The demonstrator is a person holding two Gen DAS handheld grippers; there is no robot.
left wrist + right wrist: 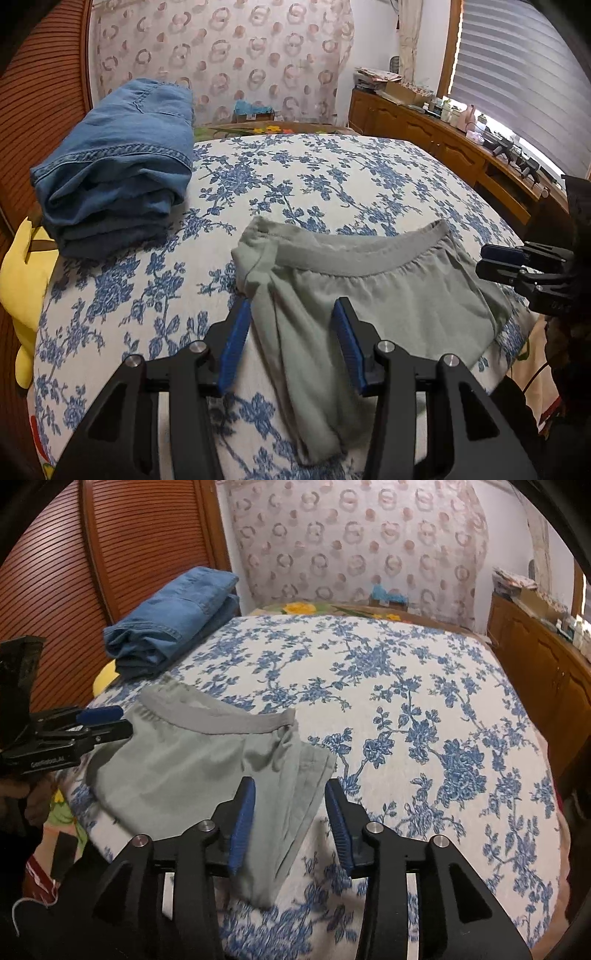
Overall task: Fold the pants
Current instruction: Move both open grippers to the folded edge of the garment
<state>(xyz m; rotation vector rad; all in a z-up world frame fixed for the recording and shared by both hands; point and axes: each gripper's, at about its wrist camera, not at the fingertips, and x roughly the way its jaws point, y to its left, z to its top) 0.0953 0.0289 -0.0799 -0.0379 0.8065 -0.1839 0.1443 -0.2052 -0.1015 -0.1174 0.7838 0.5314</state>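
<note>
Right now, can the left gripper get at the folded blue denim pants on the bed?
Probably yes: the left gripper is open, and only bare flowered bedspread lies between it and the folded blue denim pants.

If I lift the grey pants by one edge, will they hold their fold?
Probably not. The grey pants look thin and limp, with a gathered waistband, so they would likely droop and unfold. They seem light, and may slide on the floral bedspread when pushed.

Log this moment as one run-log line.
step: fold grey pants | left gripper: open over pants | right gripper: open over pants edge | waistband: far side | folded jeans: far-left on bed
</note>
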